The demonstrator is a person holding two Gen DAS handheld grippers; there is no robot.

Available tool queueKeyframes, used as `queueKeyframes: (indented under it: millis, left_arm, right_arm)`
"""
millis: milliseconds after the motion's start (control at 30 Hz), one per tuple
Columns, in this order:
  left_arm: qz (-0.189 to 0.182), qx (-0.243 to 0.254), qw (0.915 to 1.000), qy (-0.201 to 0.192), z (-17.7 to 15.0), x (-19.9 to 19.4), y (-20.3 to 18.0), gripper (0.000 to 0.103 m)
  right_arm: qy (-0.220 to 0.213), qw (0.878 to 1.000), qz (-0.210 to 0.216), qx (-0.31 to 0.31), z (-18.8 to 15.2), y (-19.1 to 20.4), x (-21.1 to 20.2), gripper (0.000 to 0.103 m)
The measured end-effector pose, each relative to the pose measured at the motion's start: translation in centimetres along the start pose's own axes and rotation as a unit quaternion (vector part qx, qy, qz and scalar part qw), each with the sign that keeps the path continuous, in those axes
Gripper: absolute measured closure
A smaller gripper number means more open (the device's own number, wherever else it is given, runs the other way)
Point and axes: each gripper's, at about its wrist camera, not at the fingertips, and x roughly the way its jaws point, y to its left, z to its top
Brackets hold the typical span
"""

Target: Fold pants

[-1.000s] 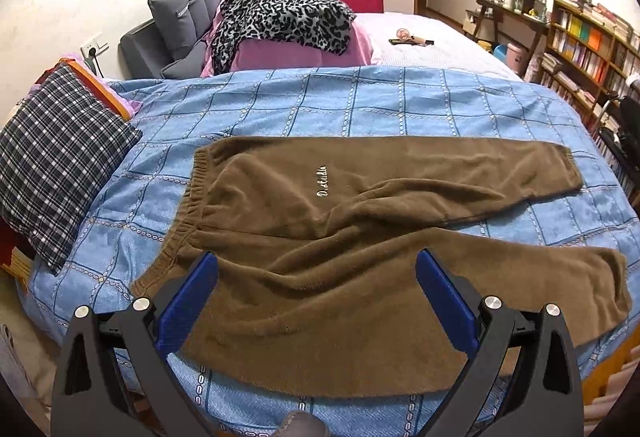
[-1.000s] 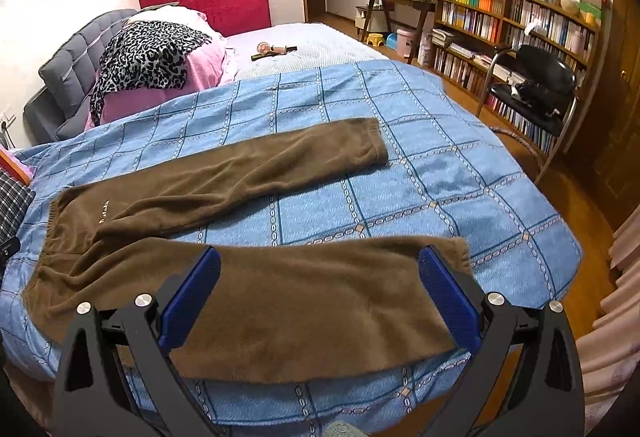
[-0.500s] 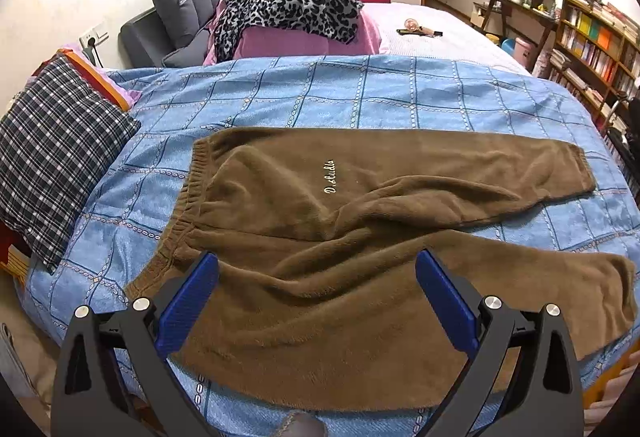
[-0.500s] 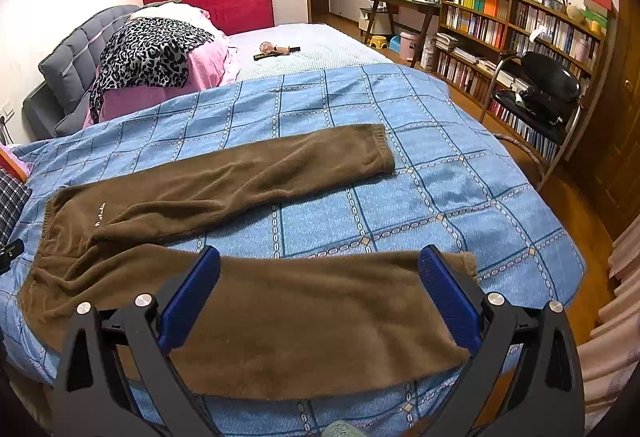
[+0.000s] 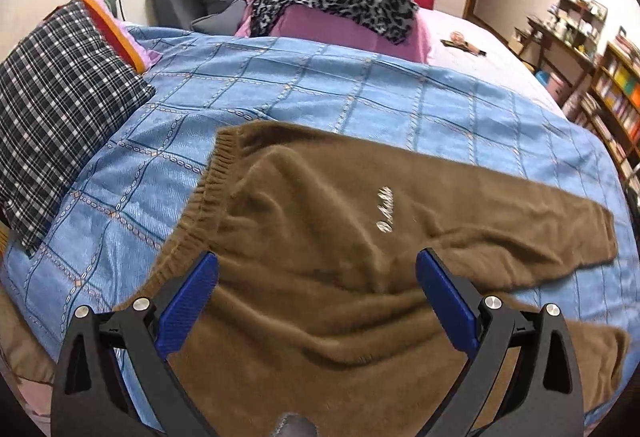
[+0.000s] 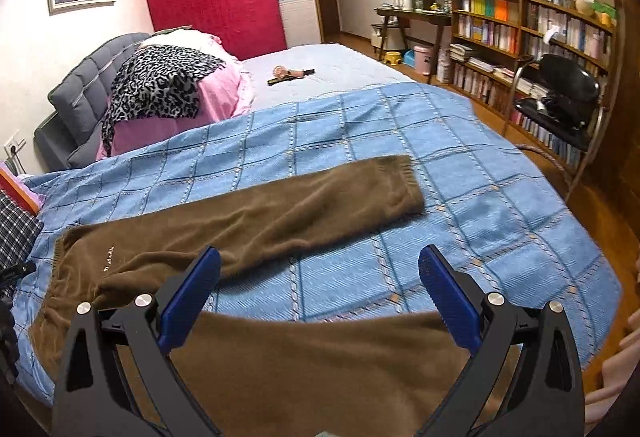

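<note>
Both hand-held grippers are closing in on the brown pants, which are lying spread flat on the blue checked bedspread with the two legs splayed apart in a V. Compared with a second ago, the garment is filling far more of each view: the left hand-held gripper is now hanging low over the near side of the waist, close to the ribbed waistband, and the right hand-held gripper is dropping toward the near leg, whose upper edge is now running across between its blue pads. Both sets of jaws are standing wide open, just as they were in the earlier views, and neither is holding anything; no fabric is pinched or lifted yet. The far leg is lying undisturbed, its cuff pointing toward the bookshelf side of the room. This approach is suggesting that the first fold is only about to begin: the likely plan is gripping the near edge at waist and leg and carrying it over onto the far leg. The task itself is looking barely started.
</note>
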Motion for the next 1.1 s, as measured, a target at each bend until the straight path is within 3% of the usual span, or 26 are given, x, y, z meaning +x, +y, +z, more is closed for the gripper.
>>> queueKeyframes:
  millis: [233, 500, 667, 900, 1100]
  left_arm:
    - [0.019, -0.022, 0.9995, 0.013, 2.9, 5.5, 2.8, 0.005]
    - [0.066, -0.027, 0.9975, 0.001, 6.7, 11.6, 5.3, 0.005]
    - [0.091, -0.044, 0.9946, 0.025, 8.6, 16.5, 8.1, 0.005]
    - [0.104, -0.042, 0.9926, 0.047, 10.1, 21.3, 10.0, 0.005]
    - [0.09, -0.065, 0.9914, 0.07, 11.3, 24.5, 10.8, 0.005]
  right_arm:
    - [0.03, 1.0, 0.002, 0.005, 0.2, 0.3, 4.1, 0.003]
    - [0.053, 0.998, -0.001, 0.014, 0.3, 0.1, 7.8, 0.003]
    - [0.063, 0.998, -0.005, 0.008, 0.7, 0.4, 10.2, 0.003]
    - [0.077, 0.997, -0.006, 0.003, 1.3, 1.1, 13.3, 0.003]
    - [0.083, 0.996, -0.007, 0.007, 1.7, 1.2, 15.4, 0.003]
